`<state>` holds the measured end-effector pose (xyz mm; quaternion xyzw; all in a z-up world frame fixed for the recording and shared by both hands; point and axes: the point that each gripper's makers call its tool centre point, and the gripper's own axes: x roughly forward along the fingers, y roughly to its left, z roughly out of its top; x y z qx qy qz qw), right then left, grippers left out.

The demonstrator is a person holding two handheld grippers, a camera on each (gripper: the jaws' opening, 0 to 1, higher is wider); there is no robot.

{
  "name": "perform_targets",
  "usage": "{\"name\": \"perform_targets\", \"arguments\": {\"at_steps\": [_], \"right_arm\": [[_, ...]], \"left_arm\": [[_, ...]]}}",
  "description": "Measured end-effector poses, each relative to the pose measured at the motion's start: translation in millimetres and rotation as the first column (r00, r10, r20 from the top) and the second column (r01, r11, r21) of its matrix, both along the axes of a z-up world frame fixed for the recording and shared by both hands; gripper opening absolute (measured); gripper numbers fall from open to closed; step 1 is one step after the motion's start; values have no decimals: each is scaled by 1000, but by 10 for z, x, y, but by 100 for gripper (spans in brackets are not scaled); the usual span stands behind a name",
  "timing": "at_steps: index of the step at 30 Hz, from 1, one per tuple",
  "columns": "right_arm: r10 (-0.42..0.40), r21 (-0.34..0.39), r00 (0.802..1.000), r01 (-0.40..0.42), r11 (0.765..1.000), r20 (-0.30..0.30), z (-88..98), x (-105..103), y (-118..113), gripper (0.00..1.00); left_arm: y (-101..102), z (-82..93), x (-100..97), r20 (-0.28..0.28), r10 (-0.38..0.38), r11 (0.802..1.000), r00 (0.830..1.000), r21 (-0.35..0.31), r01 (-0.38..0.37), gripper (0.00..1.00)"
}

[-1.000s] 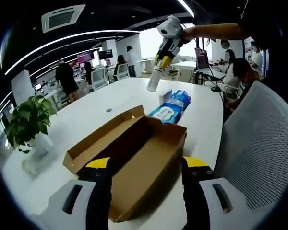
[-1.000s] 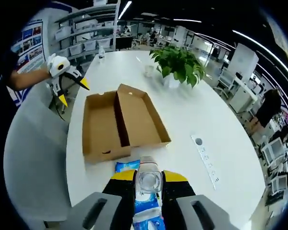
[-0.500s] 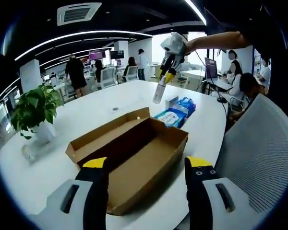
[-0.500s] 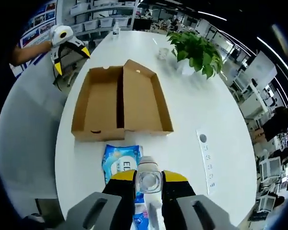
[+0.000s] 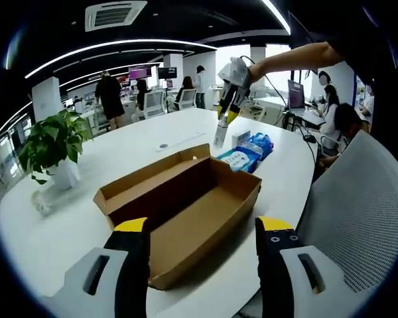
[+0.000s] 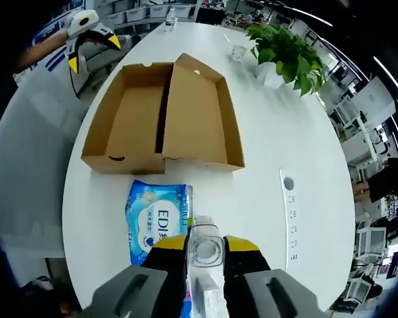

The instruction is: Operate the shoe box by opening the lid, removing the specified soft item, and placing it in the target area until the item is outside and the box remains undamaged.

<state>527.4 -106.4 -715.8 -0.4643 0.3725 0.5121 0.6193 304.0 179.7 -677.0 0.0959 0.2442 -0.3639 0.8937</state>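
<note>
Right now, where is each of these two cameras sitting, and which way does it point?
Left gripper view: rides the open left gripper, low at the table edge, facing the open shoe box; a bare forearm shows.
Right gripper view: rides the right gripper, high up, looking down along its clear bottle.
Shared: box, blue wipes pack, potted plant, each other's gripper.

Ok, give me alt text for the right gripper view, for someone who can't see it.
The right gripper is shut on a clear bottle, held above a white table. Below it lies a blue wipes pack, and beyond that an open, empty cardboard shoe box. The left gripper hovers at the table's far edge, near a potted plant.
</note>
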Motion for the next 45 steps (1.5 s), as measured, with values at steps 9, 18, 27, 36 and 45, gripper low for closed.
{"name": "perform_targets", "arguments": {"at_steps": [9, 18, 27, 36, 45], "right_arm": [[11, -47, 1000, -12, 999, -19, -221, 71, -41, 16], [14, -82, 999, -17, 996, -39, -416, 84, -75, 16], [19, -98, 998, -24, 995, -56, -499, 65, -93, 16], [18, -102, 998, -25, 994, -68, -496, 92, -57, 17], [6, -97, 999, -11, 995, -54, -459, 133, -65, 17]], "left_arm": [[57, -3, 12, -4, 20, 1000, 1000, -1, -20, 66], [50, -51, -11, -19, 28, 1000, 999, -4, -28, 66], [69, -104, -24, -29, 41, 999, 999, -8, -42, 66], [68, -127, -35, -37, 44, 999, 998, -7, -44, 66], [88, -138, -31, -41, 47, 999, 998, -1, -47, 65]]}}
